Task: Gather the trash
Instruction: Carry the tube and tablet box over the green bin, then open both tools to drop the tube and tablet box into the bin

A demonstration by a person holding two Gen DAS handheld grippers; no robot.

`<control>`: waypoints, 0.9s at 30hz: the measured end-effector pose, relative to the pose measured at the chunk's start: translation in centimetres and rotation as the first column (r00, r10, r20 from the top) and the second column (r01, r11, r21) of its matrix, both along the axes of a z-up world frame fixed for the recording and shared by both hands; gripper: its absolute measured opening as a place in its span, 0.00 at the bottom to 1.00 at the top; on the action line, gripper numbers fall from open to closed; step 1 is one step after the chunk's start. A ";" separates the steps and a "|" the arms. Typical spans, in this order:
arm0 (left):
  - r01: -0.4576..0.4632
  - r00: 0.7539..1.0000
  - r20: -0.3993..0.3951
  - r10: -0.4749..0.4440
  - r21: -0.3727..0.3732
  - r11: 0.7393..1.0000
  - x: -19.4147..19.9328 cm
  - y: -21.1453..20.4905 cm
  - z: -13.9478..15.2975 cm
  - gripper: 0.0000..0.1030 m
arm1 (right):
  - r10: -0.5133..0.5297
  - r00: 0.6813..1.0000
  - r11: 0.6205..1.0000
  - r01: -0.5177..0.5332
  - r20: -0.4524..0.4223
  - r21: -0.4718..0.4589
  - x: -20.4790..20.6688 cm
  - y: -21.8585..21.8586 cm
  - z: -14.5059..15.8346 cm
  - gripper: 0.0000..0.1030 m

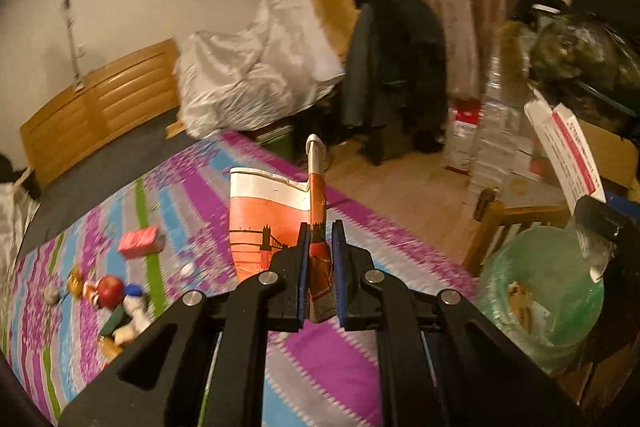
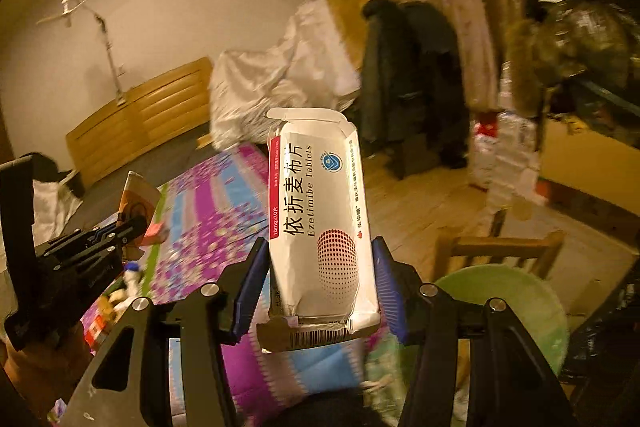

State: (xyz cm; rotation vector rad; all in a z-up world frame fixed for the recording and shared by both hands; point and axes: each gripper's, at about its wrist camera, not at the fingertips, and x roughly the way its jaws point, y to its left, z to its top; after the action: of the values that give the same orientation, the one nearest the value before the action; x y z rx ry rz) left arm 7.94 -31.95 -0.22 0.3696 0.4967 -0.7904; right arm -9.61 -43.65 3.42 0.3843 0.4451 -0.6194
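Observation:
My left gripper is shut on a crushed orange paper cup with a bridge print, held above the striped bedspread. My right gripper is shut on a white tablet box, held upright above the bed edge. The box also shows in the left wrist view, over a green basin that holds some scraps. The left gripper and cup show at the left of the right wrist view. The basin shows there too.
On the bedspread lie a pink packet, a red apple, a small white bottle and other small items. A wooden chair stands beside the basin. Dark coats, a white-covered heap and boxes stand behind.

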 end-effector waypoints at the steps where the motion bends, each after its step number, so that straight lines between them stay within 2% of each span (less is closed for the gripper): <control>1: 0.025 1.000 0.005 -0.025 0.004 1.000 -0.6 -1.1 0.0 0.09 | -0.022 1.000 1.000 0.022 0.001 -0.006 -0.9 -0.5 0.2 0.52; 8: 0.167 0.986 0.024 -0.168 0.035 0.985 -4.1 -7.1 -0.3 0.09 | -0.202 0.979 0.979 0.202 -0.026 -0.026 -6.9 -5.1 0.2 0.52; 11: 0.233 0.972 0.033 -0.234 0.051 0.971 -6.0 -9.6 -0.5 0.09 | -0.298 0.953 0.954 0.297 -0.047 -0.023 -10.2 -7.4 -0.2 0.53; 16: 0.319 0.946 0.033 -0.322 0.077 0.945 -8.8 -13.0 -1.4 0.09 | -0.401 0.913 0.915 0.403 -0.071 0.009 -13.8 -10.4 -2.0 0.53; 20: 0.376 0.925 0.011 -0.379 0.095 0.922 -10.7 -15.2 -2.4 0.09 | -0.455 0.886 0.887 0.460 -0.091 0.042 -16.3 -11.9 -3.4 0.53; 27: 0.482 0.876 -0.067 -0.477 0.125 0.867 -13.0 -17.9 -4.8 0.09 | -0.481 0.867 0.864 0.495 -0.132 0.097 -17.6 -12.7 -6.3 0.53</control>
State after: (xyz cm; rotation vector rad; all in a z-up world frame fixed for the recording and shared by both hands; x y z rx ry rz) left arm -5.10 -49.83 -4.98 0.6243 0.4983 -1.2523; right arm -27.19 -56.32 -2.84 0.5993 0.4909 -1.1152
